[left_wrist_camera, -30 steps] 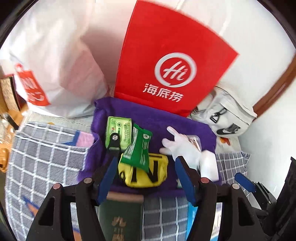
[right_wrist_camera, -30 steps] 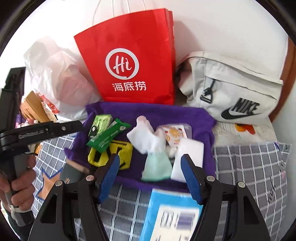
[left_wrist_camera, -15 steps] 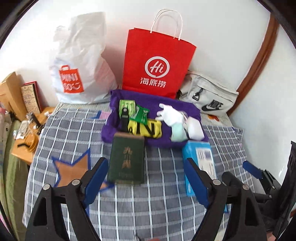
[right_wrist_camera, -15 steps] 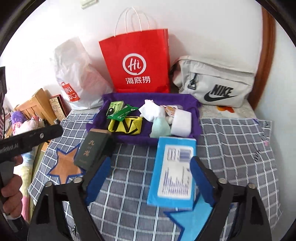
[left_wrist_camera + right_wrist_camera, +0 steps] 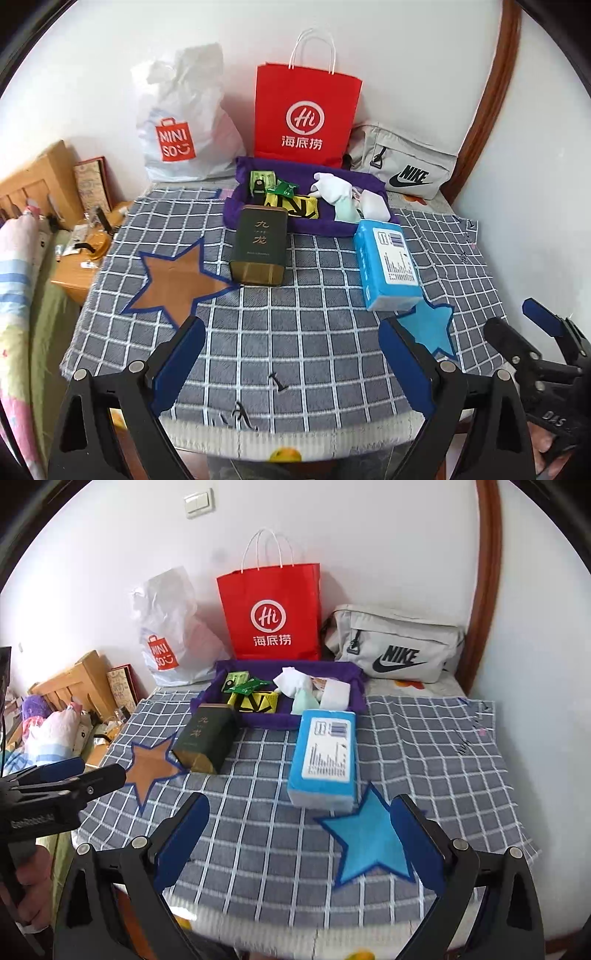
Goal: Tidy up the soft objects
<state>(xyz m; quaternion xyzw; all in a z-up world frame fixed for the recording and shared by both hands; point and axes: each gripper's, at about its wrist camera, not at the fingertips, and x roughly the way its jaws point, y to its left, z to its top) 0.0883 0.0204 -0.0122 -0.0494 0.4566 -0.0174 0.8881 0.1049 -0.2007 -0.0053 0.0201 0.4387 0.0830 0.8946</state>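
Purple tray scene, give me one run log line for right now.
left gripper: open, empty | right gripper: open, empty | purple tray: holds soft items

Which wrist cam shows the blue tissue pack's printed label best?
Right wrist view. The blue tissue pack lies near centre there, its white label facing the lens almost squarely. The left wrist view shows the same pack off to the right and angled, so the label looks narrower and skewed, with more of the pack's side visible.

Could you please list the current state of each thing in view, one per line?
left hand-held gripper: open, empty
right hand-held gripper: open, empty
purple tray: filled with small items
dark green tin: lying flat
blue tissue pack: lying flat
red paper bag: upright
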